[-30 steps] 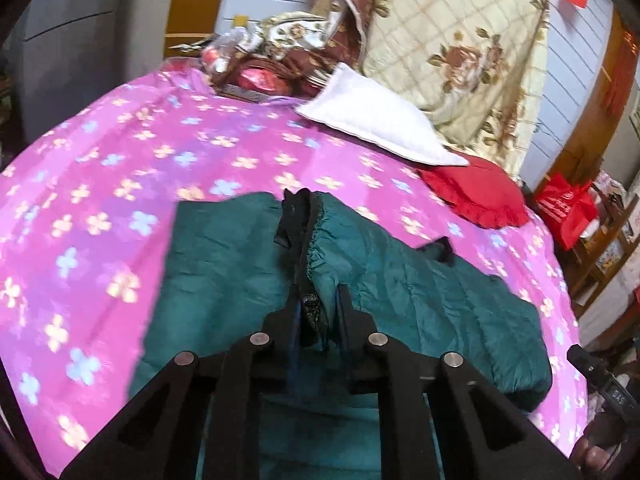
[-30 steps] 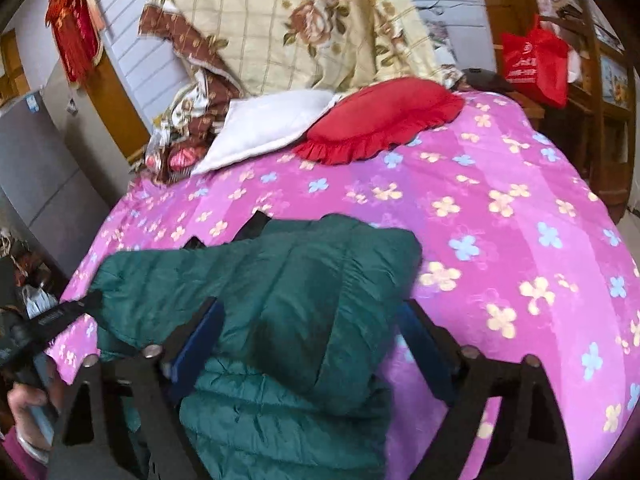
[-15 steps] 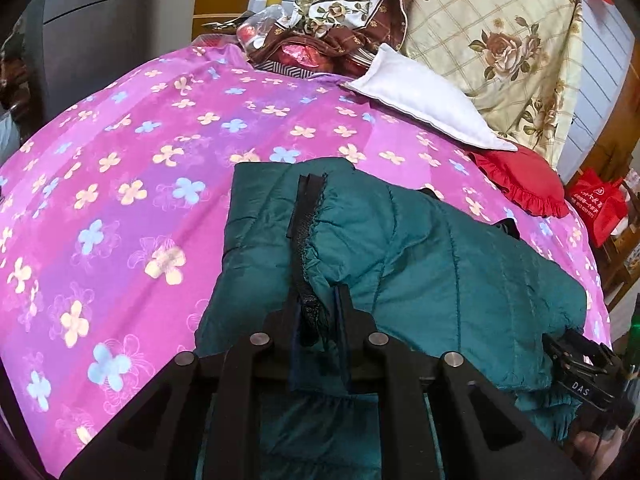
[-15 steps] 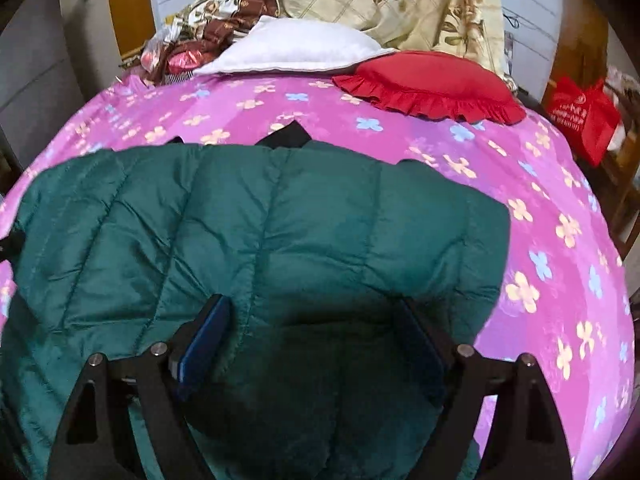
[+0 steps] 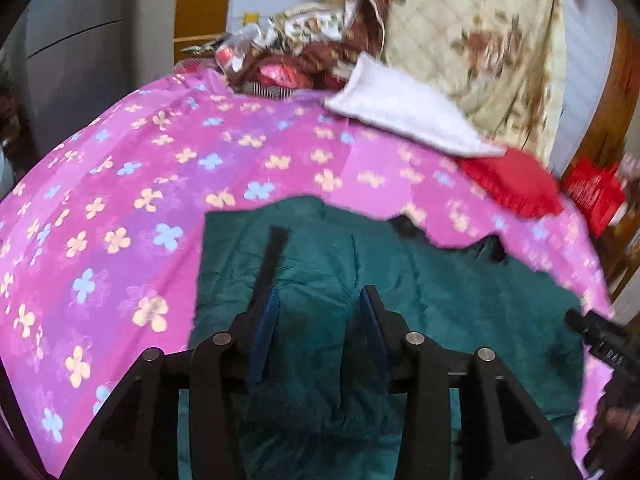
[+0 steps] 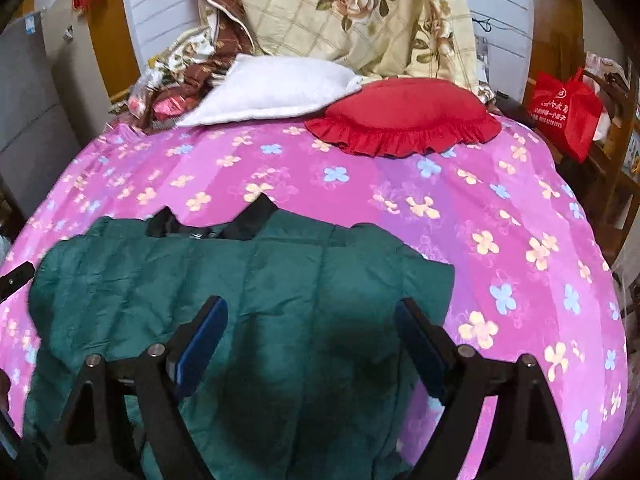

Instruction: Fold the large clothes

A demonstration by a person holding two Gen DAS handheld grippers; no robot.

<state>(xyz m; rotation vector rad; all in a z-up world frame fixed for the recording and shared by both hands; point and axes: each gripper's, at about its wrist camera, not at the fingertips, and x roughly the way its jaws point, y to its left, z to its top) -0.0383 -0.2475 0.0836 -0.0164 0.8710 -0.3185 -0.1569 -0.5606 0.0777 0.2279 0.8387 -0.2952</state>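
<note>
A dark green quilted jacket (image 5: 440, 300) lies flat on the pink flowered bedspread (image 5: 120, 200), its black zipper edge (image 5: 274, 256) running along the folded left side. My left gripper (image 5: 318, 304) is open just above the jacket's left part and holds nothing. In the right wrist view the jacket (image 6: 260, 280) lies spread with black collar pieces (image 6: 248, 220) at its far edge. My right gripper (image 6: 310, 316) is open wide above the jacket's near right part. The right gripper's tip shows at the left wrist view's right edge (image 5: 600, 340).
A white pillow (image 6: 272, 92), a red ruffled cushion (image 6: 404, 120) and a heap of floral quilts (image 6: 360, 12) lie at the bed's head. A red bag (image 6: 564, 108) hangs by wooden shelves on the right. A grey cabinet (image 5: 72, 60) stands left.
My left gripper has opened and let go of the jacket's zipper edge, which now lies flat. My right gripper has drawn back a little; more bedspread shows beyond the jacket.
</note>
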